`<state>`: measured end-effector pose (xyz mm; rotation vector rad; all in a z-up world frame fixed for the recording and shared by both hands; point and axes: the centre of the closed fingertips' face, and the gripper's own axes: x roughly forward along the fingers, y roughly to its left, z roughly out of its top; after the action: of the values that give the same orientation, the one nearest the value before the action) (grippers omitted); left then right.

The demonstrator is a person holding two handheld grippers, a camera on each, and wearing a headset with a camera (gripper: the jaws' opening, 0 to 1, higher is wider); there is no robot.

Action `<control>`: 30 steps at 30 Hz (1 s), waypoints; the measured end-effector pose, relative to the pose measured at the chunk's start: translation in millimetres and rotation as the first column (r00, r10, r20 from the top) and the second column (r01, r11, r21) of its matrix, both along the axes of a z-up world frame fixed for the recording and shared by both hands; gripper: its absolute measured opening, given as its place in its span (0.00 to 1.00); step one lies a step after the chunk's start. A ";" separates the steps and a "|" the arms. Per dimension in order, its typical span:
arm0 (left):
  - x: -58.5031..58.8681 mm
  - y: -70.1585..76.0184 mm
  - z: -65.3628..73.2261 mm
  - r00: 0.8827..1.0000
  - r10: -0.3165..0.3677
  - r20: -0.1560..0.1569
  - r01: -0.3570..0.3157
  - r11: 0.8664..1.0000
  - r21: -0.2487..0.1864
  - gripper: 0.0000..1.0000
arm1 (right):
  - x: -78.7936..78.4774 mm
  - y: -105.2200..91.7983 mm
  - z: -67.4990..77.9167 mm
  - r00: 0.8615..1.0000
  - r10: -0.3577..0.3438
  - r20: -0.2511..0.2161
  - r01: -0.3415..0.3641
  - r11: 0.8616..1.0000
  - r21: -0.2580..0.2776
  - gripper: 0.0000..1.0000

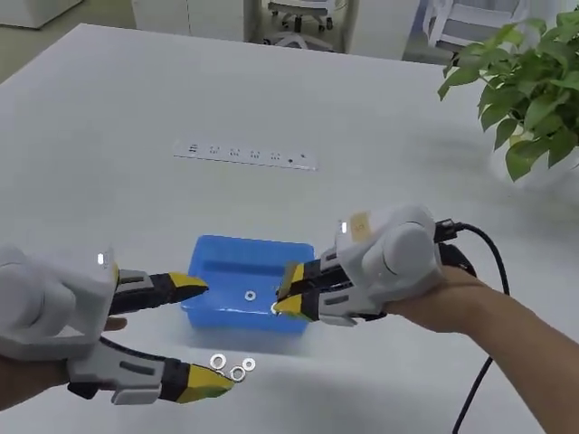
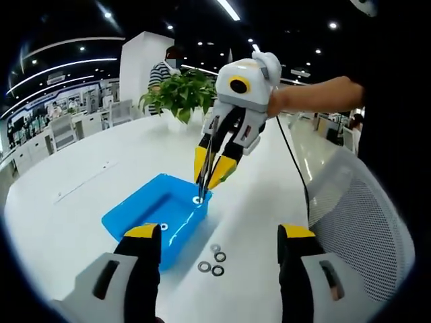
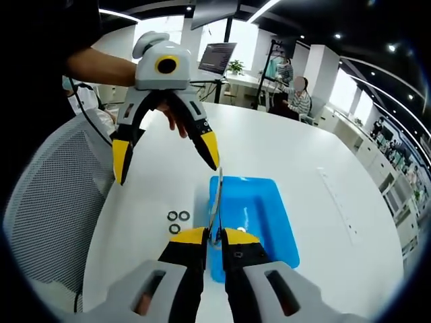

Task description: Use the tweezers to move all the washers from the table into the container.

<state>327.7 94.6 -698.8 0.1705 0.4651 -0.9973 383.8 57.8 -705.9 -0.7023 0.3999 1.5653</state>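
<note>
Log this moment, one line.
right hand-held gripper: shut on tweezers, washer in tip at container rim | left hand-held gripper: open | table: three washers

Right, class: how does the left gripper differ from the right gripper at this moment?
The left gripper has its jaws spread wide and holds nothing; the right gripper is shut on the tweezers. The left gripper is at the side of the blue container, close to the three washers on the table; the right gripper points the tweezers at the container's rim. Both have black jaws with yellow tips.
</note>
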 end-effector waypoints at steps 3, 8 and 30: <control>-2.1 4.1 -0.1 1.000 0.013 -0.004 -0.013 1.000 -0.006 0.77 | 7.4 -1.4 -0.1 1.000 -0.012 0.006 0.012 1.000 0.002 0.10; -2.2 9.4 -0.1 0.999 0.044 -0.011 -0.044 0.999 -0.012 0.81 | 17.6 -0.8 -3.2 1.000 -0.030 0.009 0.029 1.000 0.011 0.10; 2.4 29.4 -3.2 0.990 0.142 -0.014 -0.142 0.990 -0.002 0.99 | 35.3 10.2 -32.1 1.000 -0.013 -0.006 0.013 1.000 -0.013 0.10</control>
<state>330.1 124.0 -701.9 0.1263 0.4819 -0.8600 419.2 68.0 -738.0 -0.7037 0.4193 1.5540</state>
